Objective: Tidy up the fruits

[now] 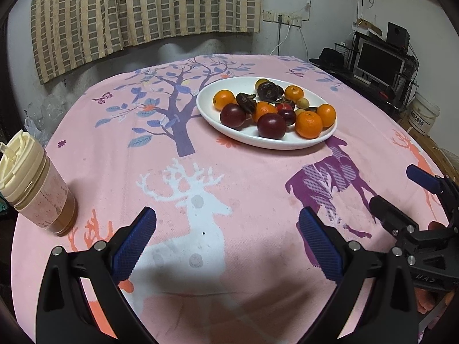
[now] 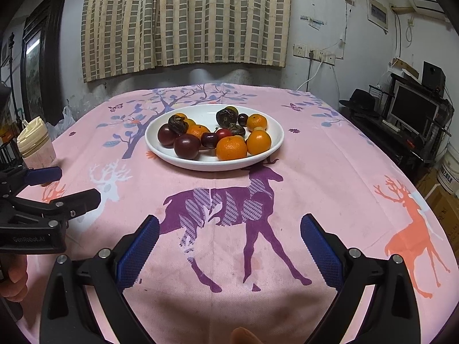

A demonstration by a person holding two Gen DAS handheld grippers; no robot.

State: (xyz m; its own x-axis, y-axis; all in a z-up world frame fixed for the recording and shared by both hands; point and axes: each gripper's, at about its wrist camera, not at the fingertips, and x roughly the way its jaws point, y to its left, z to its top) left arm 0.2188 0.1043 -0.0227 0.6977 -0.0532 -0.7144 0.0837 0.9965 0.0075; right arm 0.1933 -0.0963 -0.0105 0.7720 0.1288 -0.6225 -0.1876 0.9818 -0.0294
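Both grippers hover spread wide and empty above the pink deer-print tablecloth (image 2: 330,172); the left gripper (image 1: 226,240) and right gripper (image 2: 229,243) show ribbed blue pads on black plastic fingers; only the right wrist view catches a fingertip at its bottom edge; only the left shows the full tumbler (image 1: 37,186), cream-lidded, near the cloth's left edge. Well ahead, the white oval plate (image 2: 269,120) holds the fruit: about five glossy mandarins (image 2: 231,148), two round dark plums (image 2: 187,146), several cherries, wrinkled dried pieces.
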